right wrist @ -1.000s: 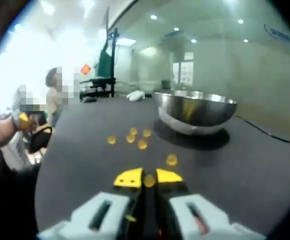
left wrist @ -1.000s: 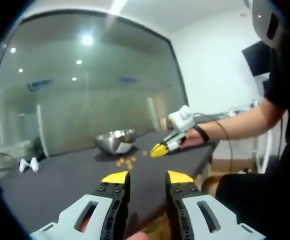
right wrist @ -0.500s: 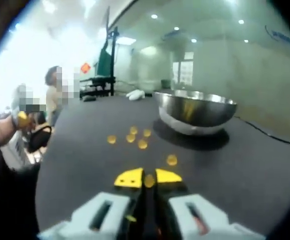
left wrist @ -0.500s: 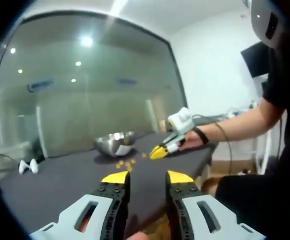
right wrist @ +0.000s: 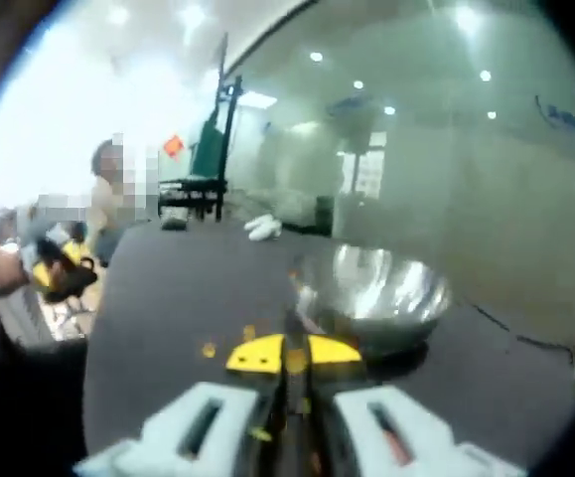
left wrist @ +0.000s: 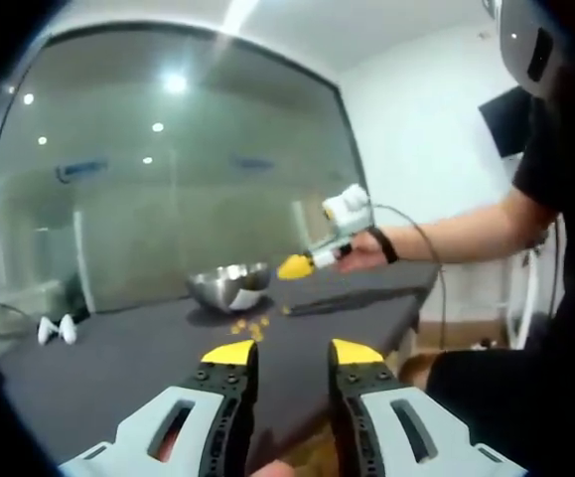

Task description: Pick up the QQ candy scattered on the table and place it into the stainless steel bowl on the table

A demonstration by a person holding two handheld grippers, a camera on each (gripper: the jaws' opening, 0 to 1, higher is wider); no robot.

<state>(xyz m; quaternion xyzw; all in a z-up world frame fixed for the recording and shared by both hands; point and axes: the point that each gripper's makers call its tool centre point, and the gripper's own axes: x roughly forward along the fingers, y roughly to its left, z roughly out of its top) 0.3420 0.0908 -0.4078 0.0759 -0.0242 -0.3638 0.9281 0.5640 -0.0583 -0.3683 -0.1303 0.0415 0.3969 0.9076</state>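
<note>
My right tool (right wrist: 294, 355), clamped on a small amber candy (right wrist: 295, 361), has risen toward the round stainless steel bowl (right wrist: 374, 296); left tool (left wrist: 293, 355) gapes idle.

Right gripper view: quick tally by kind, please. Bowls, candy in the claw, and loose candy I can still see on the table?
bowl: 1
candy in the right claw: 1
loose candies on the table: 2 (the other at; the view is blurred, so there may be more)
Total: 4
</note>
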